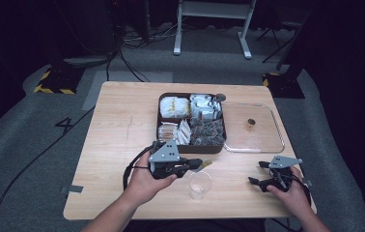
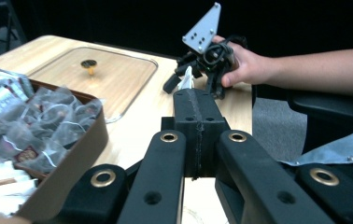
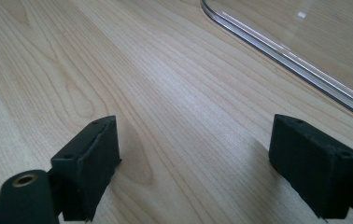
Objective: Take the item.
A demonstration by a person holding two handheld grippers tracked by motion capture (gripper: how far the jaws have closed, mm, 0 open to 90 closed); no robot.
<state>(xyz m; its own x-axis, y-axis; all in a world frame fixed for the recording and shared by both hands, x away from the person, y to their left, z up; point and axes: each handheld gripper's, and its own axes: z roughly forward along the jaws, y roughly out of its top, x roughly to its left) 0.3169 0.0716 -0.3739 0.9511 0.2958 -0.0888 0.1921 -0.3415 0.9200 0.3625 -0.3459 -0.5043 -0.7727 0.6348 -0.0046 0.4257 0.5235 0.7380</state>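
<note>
Nearest on the left: left hand [image 1: 144,182] wrapped round the left gripper [image 1: 198,163], jaws pressed together and pinching one end of a small tan sachet [image 1: 207,164], free end poking rightward. Just far of the clear plastic cup [image 1: 200,184] at the near middle of the bench [image 1: 122,125], sachet close to the far rim; touching or apart, cannot tell. Behind, toward the far side: brown compartment box [image 1: 204,149] packed with tea bags and packets. Right of the box, against its edge: clear lid [image 1: 265,139] lying flat, small knob up. Farthest right, by the near edge: right gripper [image 1: 256,173] in the right hand [image 1: 291,191], jaws spread wide, nothing between, low over bare wood.

Judging by looks: sachet light, thin and crumply, likely to slip or tear if caught by a corner; better held across the sealed end, well inside the pads. Cup light and tippy, easily knocked; best pinched at the rim wall.
</note>
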